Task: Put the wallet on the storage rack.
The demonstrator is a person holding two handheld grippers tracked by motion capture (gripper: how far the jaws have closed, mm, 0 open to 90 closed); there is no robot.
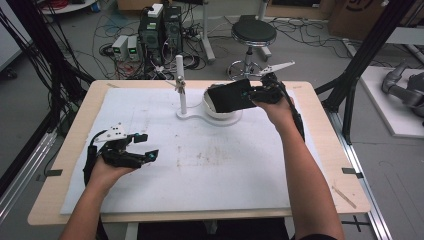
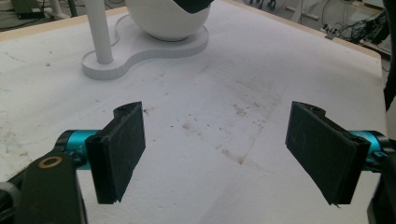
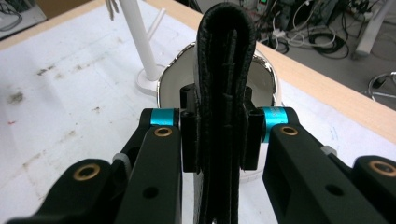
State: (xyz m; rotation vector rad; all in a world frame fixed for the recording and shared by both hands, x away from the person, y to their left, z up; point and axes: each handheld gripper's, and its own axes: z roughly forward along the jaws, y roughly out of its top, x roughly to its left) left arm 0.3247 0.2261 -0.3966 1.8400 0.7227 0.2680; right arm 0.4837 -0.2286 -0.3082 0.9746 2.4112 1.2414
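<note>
This is a lab or workshop set up for recording. A wooden table point(image 1: 60, 170) topped with a stained white mat point(image 1: 210, 170) stands on a grey floor point(image 1: 75, 45) strewn with loose cables point(image 1: 107, 22). Behind it sit computer towers point(image 1: 161, 27), small power boxes point(image 1: 126, 47) and a round black stool point(image 1: 253, 32), with black metal frame posts point(image 1: 367, 47) at the sides and cardboard boxes point(image 1: 352, 15) at the back.
</note>
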